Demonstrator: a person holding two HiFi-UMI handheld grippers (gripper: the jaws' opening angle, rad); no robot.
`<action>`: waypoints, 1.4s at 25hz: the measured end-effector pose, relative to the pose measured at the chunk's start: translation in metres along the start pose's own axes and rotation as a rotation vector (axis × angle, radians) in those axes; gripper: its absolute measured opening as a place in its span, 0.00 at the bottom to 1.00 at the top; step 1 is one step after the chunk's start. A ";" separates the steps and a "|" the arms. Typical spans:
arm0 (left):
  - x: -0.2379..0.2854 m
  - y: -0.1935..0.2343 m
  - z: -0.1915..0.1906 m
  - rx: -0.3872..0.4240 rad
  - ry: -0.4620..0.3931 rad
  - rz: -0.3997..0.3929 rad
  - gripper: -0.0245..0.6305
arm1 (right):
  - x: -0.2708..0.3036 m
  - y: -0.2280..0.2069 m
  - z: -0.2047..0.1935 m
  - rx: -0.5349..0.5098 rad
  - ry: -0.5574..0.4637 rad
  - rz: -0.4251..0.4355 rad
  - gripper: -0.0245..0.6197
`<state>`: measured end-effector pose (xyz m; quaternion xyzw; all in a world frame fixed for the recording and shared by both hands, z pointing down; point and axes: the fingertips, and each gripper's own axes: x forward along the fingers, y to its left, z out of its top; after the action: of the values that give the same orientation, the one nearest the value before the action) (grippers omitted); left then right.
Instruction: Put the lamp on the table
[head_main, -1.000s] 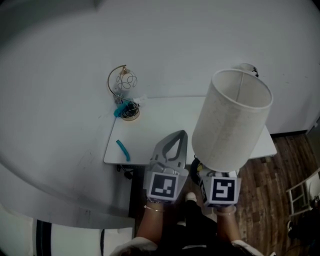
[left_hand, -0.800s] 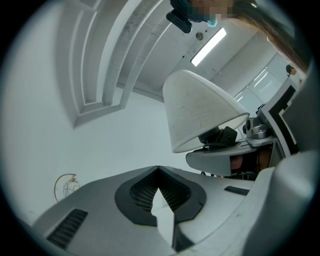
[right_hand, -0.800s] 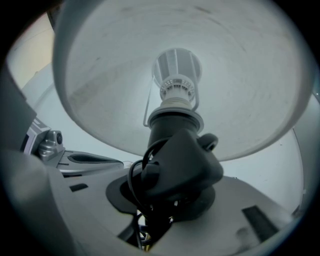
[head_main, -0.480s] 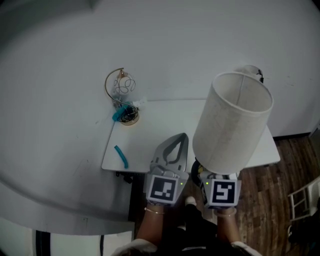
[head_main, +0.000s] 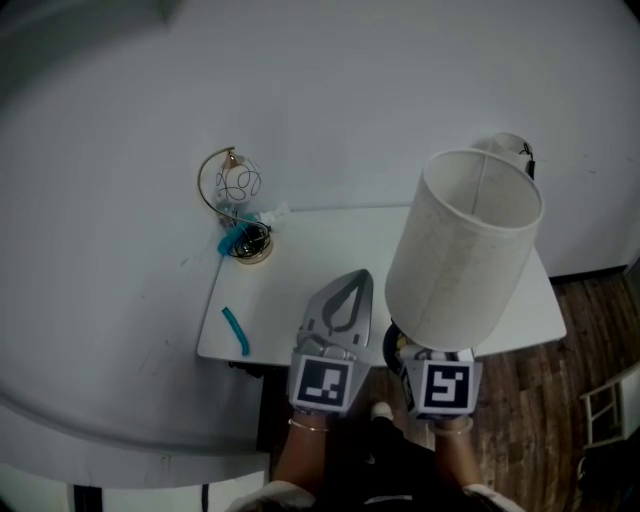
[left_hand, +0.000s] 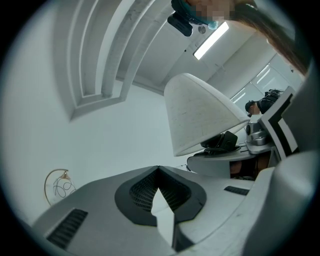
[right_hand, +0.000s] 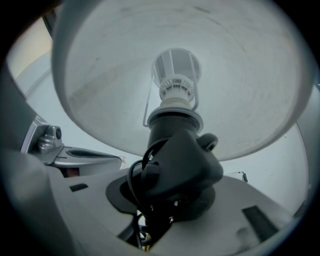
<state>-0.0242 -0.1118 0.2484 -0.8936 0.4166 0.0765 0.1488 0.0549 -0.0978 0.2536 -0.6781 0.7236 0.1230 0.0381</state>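
Your right tongs (right_hand: 167, 197) clamp the lamp (head_main: 462, 250) by its black base: white drum shade, white bulb, bunched black cord. Your left tongs (left_hand: 159, 171) are closed, empty, over the table's (head_main: 300, 262) near edge.

White table (head_main: 320, 255) — gold wire ornament (head_main: 240, 212) at its far-left corner, teal strip (head_main: 235, 331) near the front edge.

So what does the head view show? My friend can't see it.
The right gripper holds a white-shaded lamp by its base at the near edge of a white table. The left gripper is shut and empty beside it. A gold wire ornament and a teal strip are on the table.
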 end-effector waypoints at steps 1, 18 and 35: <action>0.004 0.001 -0.002 0.002 0.002 0.000 0.04 | 0.004 -0.002 -0.001 -0.001 0.000 0.000 0.24; 0.062 0.012 -0.028 0.003 0.022 -0.016 0.04 | 0.059 -0.032 -0.028 -0.003 0.005 -0.007 0.24; 0.115 0.038 -0.063 -0.019 0.044 0.022 0.04 | 0.117 -0.051 -0.060 0.007 0.023 0.017 0.24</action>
<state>0.0208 -0.2388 0.2700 -0.8918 0.4288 0.0624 0.1301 0.1026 -0.2279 0.2788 -0.6731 0.7303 0.1128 0.0310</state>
